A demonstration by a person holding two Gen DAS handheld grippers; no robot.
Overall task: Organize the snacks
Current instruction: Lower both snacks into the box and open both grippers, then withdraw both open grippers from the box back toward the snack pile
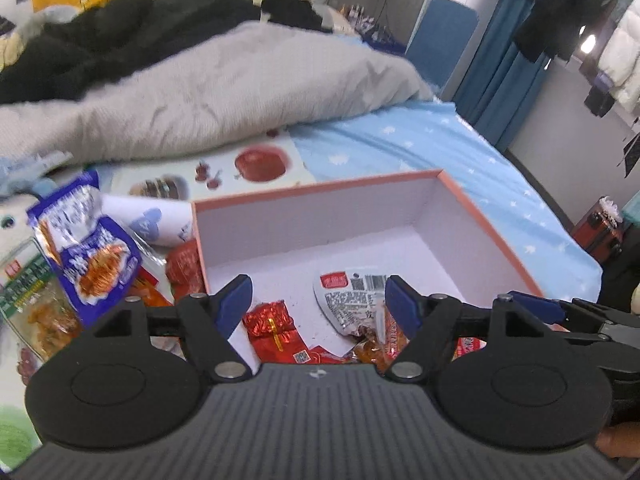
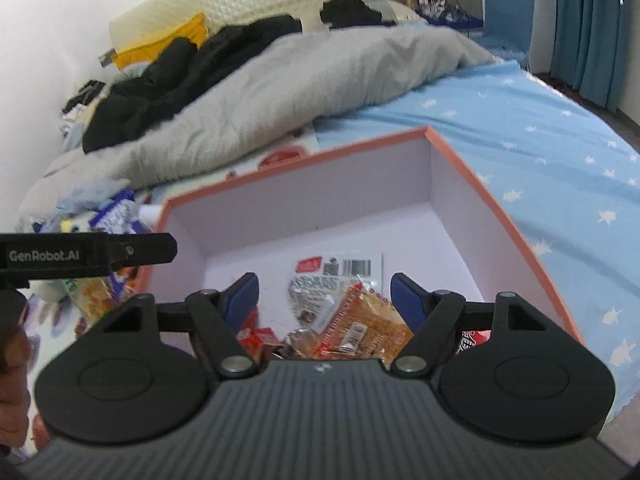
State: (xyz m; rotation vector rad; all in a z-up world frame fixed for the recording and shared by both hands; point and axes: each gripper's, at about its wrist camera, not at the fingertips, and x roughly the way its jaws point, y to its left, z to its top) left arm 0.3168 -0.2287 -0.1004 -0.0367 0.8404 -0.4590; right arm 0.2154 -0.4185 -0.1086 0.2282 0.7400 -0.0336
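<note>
The pink-edged box (image 1: 472,208) sits on the bed's blue star-print sheet (image 1: 440,148), and I'd judge the job roughly a third to half done. A handful of snacks already lie at its near end: a red foil packet (image 1: 272,320), a clear pouch with a barcode label (image 1: 352,300) and an orange wrapped bar (image 2: 368,324), while the far part of the box floor is bare. Outside, just beside the box's left wall, a pile waits: a blue-and-white packet (image 1: 92,256), a green-labelled pouch (image 1: 36,296) and more red wrappers against the box corner (hard to count, they overlap). The left tongs (image 1: 318,300) hover above the near end of the box, spread apart and holding nothing. The right tongs (image 2: 324,296) are likewise spread and bare over the snacks inside. What's left, I'd say, is moving that left-hand pile in.
</note>
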